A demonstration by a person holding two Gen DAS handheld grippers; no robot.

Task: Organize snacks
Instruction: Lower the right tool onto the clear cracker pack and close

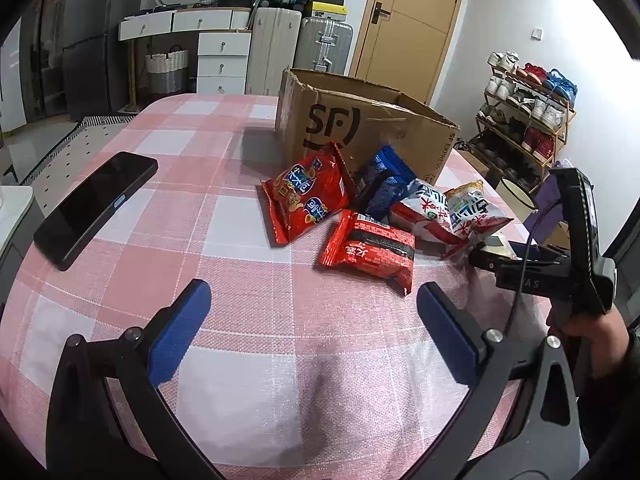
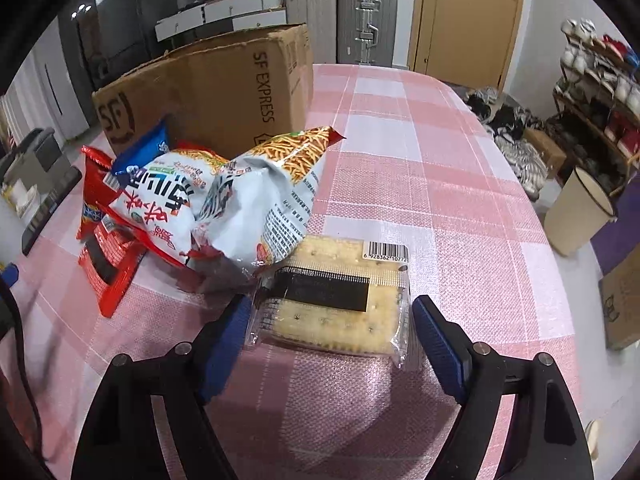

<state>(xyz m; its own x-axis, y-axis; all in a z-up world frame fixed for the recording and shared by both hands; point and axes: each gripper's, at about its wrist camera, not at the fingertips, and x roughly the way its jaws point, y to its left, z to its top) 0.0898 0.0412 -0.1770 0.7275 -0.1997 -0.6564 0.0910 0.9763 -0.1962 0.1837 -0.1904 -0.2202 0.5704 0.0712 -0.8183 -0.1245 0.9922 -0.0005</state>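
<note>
A clear pack of square crackers lies flat on the pink checked tablecloth. My right gripper is open around it, a blue pad at each side, and the wrapper edge reaches the left pad. Behind it are two white noodle-snack bags, a blue bag and a red pack. The open cardboard box stands behind the pile. My left gripper hangs open over bare cloth, in front of a red noodle pack and a red snack bag.
A black phone lies on the cloth at the left. Right of the table stand a beige bin and a shoe rack. Suitcases and white drawers line the far wall by a wooden door.
</note>
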